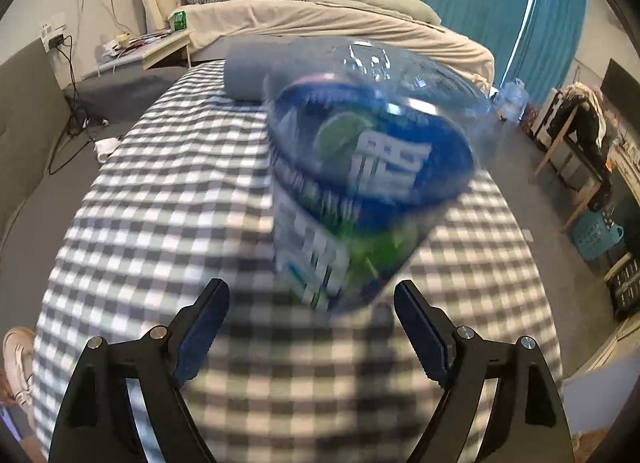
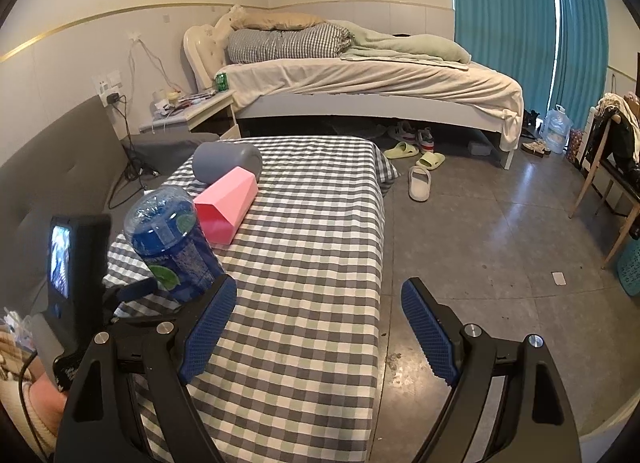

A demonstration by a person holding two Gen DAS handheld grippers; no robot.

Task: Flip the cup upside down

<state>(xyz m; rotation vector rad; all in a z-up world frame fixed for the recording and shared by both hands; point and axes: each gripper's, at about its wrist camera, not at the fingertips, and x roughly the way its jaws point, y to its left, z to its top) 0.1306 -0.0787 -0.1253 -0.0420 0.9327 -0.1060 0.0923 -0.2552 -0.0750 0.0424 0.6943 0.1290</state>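
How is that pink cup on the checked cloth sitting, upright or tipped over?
Tipped over. The pink cup lies on its side on the checked tablecloth, open mouth facing the camera, its far end against the grey cup, which also lies sideways.

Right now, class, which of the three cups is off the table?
The blue printed cup, tilted above the checked cloth by the left tongs; the grey and pink cups lie down.

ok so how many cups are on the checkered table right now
3. The blue printed cup sits tilted near the table's left edge, by the left gripper. The pink cup lies on its side mid-table. The gray cup lies behind it, touching. Others may be hidden.
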